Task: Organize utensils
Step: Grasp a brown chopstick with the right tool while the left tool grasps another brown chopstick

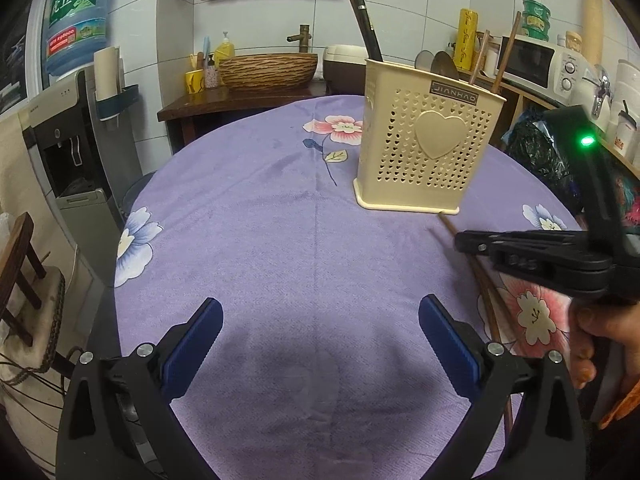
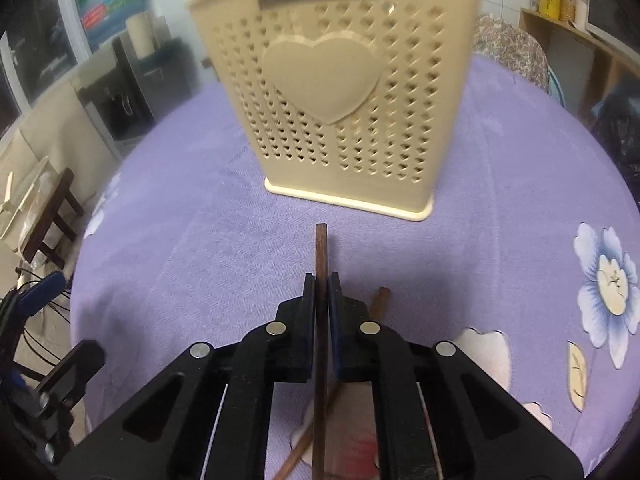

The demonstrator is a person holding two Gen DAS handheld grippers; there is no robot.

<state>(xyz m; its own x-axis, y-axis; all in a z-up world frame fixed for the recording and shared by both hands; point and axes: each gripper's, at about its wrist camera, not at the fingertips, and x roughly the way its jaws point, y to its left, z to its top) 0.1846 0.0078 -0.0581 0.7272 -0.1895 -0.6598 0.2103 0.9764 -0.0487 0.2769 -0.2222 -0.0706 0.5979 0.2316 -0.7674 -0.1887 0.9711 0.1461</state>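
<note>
A slim dark wooden chopstick [image 2: 321, 256] is clamped between the closed right gripper [image 2: 321, 280] before the perforated cream plastic holder [image 2: 332, 92] on the purple plush surface [image 2: 200, 240], while the left gripper [image 1: 320, 320] is held wide open.

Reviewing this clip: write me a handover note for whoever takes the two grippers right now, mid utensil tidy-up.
Right gripper: shut on a dark chopstick, its tip pointing at the holder; the far end runs back under the gripper.
Left gripper: open, empty, over bare tablecloth.
Holder stands upright on the table, already with chopsticks and other utensils in it.
A second chopstick lies on the cloth just right of the held one.
Done: some utensils are in; one chopstick is gripped.
Left: lift the gripped one into the holder, then the loose one. More may lie out of view.
</note>
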